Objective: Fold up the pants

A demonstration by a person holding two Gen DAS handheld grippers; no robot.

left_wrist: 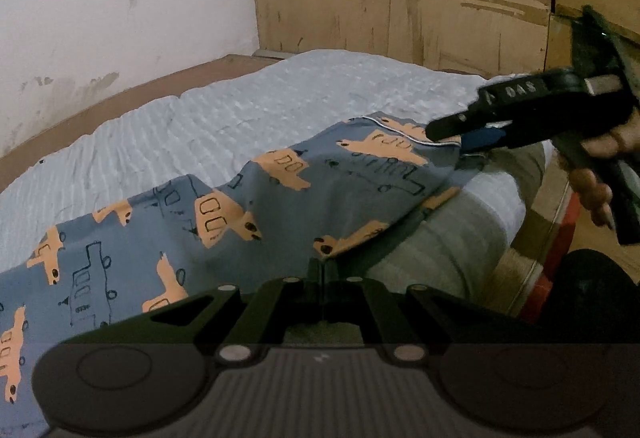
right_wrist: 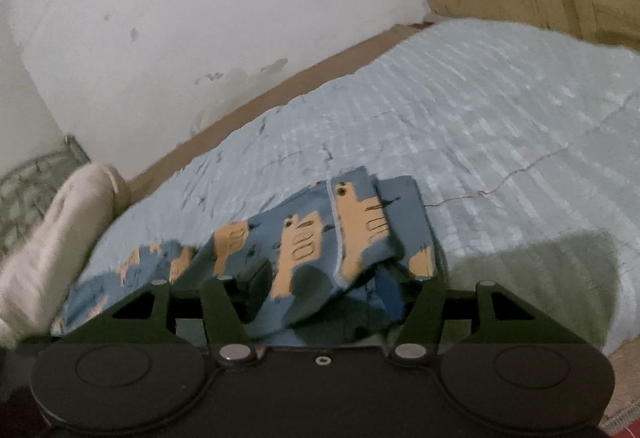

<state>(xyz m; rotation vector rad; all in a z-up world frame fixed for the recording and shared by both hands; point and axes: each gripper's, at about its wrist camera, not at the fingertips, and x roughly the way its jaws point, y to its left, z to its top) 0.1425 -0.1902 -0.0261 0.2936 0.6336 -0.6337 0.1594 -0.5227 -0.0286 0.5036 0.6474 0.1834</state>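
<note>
Bed (left_wrist: 240, 110) — pants (left_wrist: 304, 194) on it.

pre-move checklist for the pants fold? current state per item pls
1. Left gripper pinching the pants edge: ok, jaws shut on the fabric.
2. Right gripper released: ok, jaws apart, cloth loose between them.
3. Pants supported on the bedspread: ok, though one part hangs off the near edge.
4. Fabric flat: not ok, bunched and rumpled by the right gripper.
5. Leg ends aligned: cannot tell, out of view.
6. Bedspread beyond the pants free for the fold: ok.
</note>
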